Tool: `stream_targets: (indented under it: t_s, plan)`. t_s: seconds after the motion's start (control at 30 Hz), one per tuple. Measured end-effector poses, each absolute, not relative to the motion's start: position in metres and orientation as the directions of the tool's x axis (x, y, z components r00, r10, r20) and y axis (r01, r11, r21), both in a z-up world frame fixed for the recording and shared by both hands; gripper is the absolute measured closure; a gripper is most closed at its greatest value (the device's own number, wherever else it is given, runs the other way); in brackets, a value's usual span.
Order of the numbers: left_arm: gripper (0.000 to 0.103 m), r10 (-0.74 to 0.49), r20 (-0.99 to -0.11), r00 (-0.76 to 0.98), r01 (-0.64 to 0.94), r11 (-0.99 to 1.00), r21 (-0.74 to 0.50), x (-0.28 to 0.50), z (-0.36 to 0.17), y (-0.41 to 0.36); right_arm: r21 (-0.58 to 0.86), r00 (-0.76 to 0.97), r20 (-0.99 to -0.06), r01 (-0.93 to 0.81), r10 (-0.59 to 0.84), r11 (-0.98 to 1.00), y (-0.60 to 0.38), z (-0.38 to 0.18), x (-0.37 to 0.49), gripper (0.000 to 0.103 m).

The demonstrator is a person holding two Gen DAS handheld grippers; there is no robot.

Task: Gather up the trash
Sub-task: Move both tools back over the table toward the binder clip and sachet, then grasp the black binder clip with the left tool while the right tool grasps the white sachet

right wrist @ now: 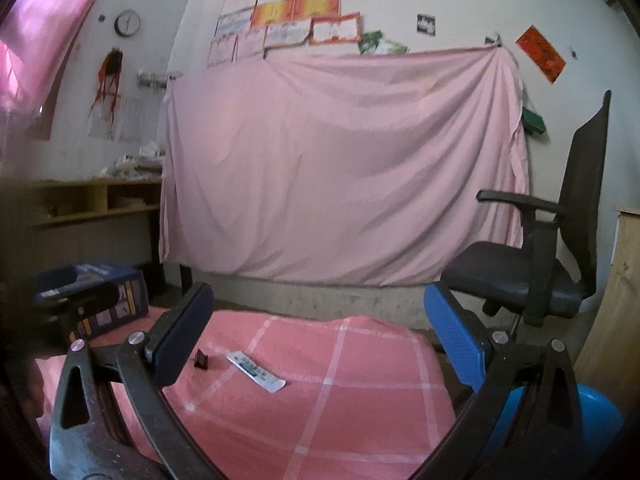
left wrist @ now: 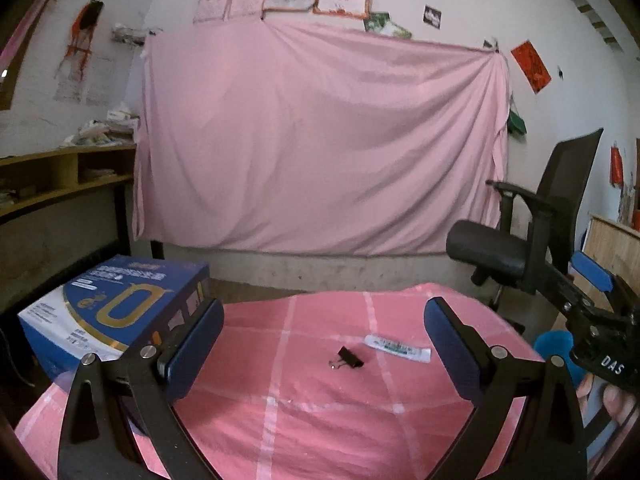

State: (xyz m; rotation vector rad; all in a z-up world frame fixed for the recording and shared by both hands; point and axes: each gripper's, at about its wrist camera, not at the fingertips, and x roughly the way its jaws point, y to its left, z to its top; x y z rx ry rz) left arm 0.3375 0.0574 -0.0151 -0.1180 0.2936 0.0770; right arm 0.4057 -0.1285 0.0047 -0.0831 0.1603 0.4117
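Two grippers hang above the pink checked cloth, and we hold nothing in either yet. Our left gripper has its jaws spread wide and empty; so does our right gripper, seen from its own camera.

Ahead of the left gripper, between its fingers and a little beyond their tips, lies the black binder clip on the cloth. Just past it and slightly to the right lies the white wrapper, flat and printed. From the right gripper, the wrapper sits ahead and toward the left finger, with the clip just beyond it on that side.

Further out, a blue box stands off the left finger, and a blue bin shows below and right of the right gripper.

We judge the wrapper to be the trash and the bin its likely destination. Being thin and flat, it should be approached low, one finger sliding under an edge, closing gently. The clip lies near, so we should come in from the wrapper's far side to avoid catching it.
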Motion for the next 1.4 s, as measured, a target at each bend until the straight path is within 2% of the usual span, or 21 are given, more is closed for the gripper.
stream_targets:
  t_s: [0.23,0.3,0.37,0.43,0.47,0.5,0.6,0.83,0.93,1.07,1.4]
  plan:
    - [0.007,0.012,-0.439,0.898,-0.053,0.995,-0.082,0.373,-0.032,0.06,0.0,0.853,-0.331,-0.428,0.404,0.904,-0.121,-0.011,0.442,0.0]
    - [0.014,-0.009,-0.477,0.879,-0.042,0.995,-0.096,0.384,-0.036,0.06,0.007,0.835,-0.373,-0.434,0.405,0.901,-0.118,-0.017,0.45,0.0]
    - [0.029,-0.03,-0.525,0.851,-0.032,0.994,-0.108,0.396,-0.04,0.059,0.011,0.809,-0.425,-0.445,0.407,0.895,-0.112,-0.023,0.46,0.0]
    - [0.034,-0.07,-0.578,0.813,-0.013,0.99,-0.138,0.411,-0.046,0.061,0.012,0.779,-0.475,-0.459,0.409,0.888,-0.106,-0.029,0.469,0.0]
    - [0.042,-0.089,-0.589,0.803,-0.004,0.988,-0.154,0.415,-0.048,0.062,0.013,0.764,-0.499,-0.464,0.408,0.886,-0.102,-0.033,0.474,0.0]
    - [0.045,-0.114,-0.606,0.787,0.006,0.984,-0.178,0.422,-0.051,0.063,0.016,0.752,-0.517,-0.469,0.409,0.883,-0.1,-0.035,0.478,0.0]
    - [0.05,-0.152,-0.644,0.75,0.01,0.976,-0.219,0.438,-0.056,0.067,0.032,0.712,-0.563,-0.489,0.421,0.872,-0.094,-0.042,0.488,0.004]
    - [0.075,-0.208,-0.691,0.692,-0.006,0.956,-0.294,0.459,-0.061,0.076,0.101,0.538,-0.737,-0.512,0.41,0.853,-0.078,-0.074,0.522,0.02]
    - [0.077,-0.223,-0.694,0.685,-0.008,0.949,-0.314,0.462,-0.06,0.079,0.149,0.475,-0.772,-0.51,0.422,0.847,-0.077,-0.084,0.532,0.028]
    - [0.078,-0.233,-0.696,0.679,-0.01,0.945,-0.326,0.464,-0.062,0.081,0.158,0.453,-0.777,-0.532,0.437,0.832,-0.072,-0.086,0.535,0.028]
    - [0.08,-0.243,-0.695,0.677,-0.012,0.94,-0.341,0.466,-0.063,0.08,0.056,0.446,-0.808,-0.593,0.386,0.803,-0.05,-0.089,0.527,0.028]
